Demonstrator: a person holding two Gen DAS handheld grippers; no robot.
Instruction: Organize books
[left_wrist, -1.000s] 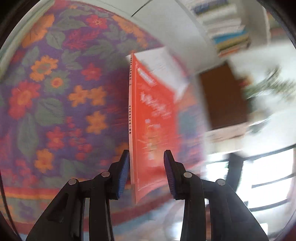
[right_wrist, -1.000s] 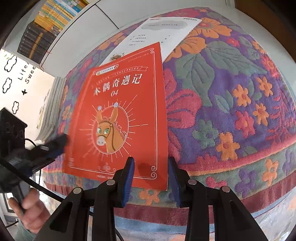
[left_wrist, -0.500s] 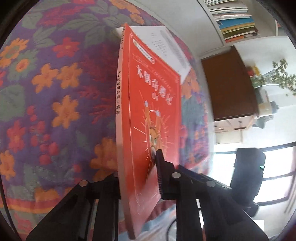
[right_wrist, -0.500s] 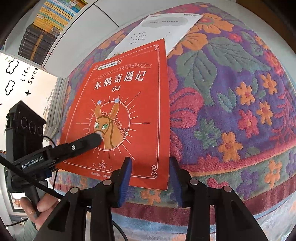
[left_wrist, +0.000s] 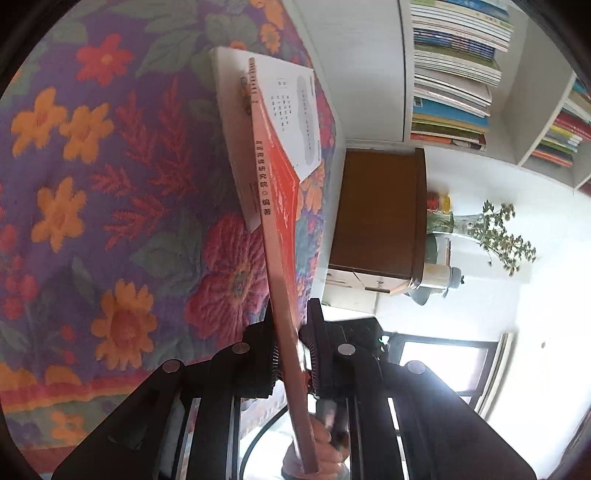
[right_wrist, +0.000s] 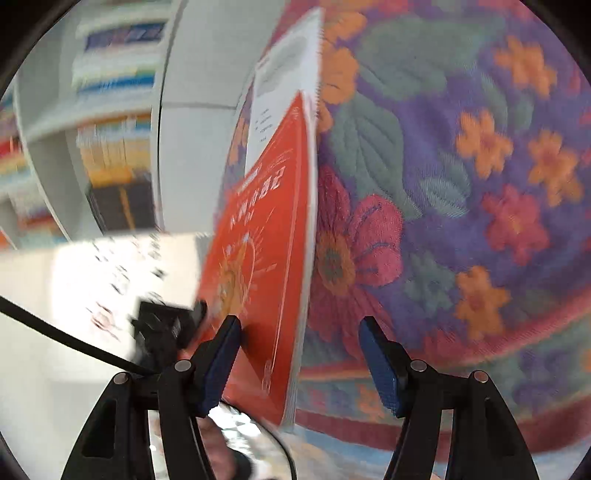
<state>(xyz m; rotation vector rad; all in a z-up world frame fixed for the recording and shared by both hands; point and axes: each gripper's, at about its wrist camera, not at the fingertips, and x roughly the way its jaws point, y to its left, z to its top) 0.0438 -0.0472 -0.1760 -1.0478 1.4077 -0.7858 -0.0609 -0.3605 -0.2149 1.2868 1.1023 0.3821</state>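
A thin red book (left_wrist: 277, 221) stands tilted up on edge over the floral bedspread (left_wrist: 110, 184), its spine facing the left wrist camera. My left gripper (left_wrist: 291, 332) is shut on its near edge. A white book (left_wrist: 295, 110) lies flat on the bedspread behind it. In the blurred right wrist view the red book (right_wrist: 266, 240) rises between the pads of my right gripper (right_wrist: 303, 354), whose jaws are opening. The left pad is close to the cover and the right pad stands well clear. The left gripper (right_wrist: 166, 328) shows there as a dark blur at the book's left.
White bookshelves (left_wrist: 454, 74) packed with books stand beyond the bed, blurred in the right wrist view as bookshelves (right_wrist: 114, 110). A brown cabinet (left_wrist: 376, 214) and a vase with a plant (left_wrist: 491, 229) stand by the bed's edge. A person's hand (left_wrist: 325, 450) shows below the left gripper.
The left gripper closed on the red book's edge and tipped the book up from flat. The right gripper rolled, and its jaws spread wider around the book.
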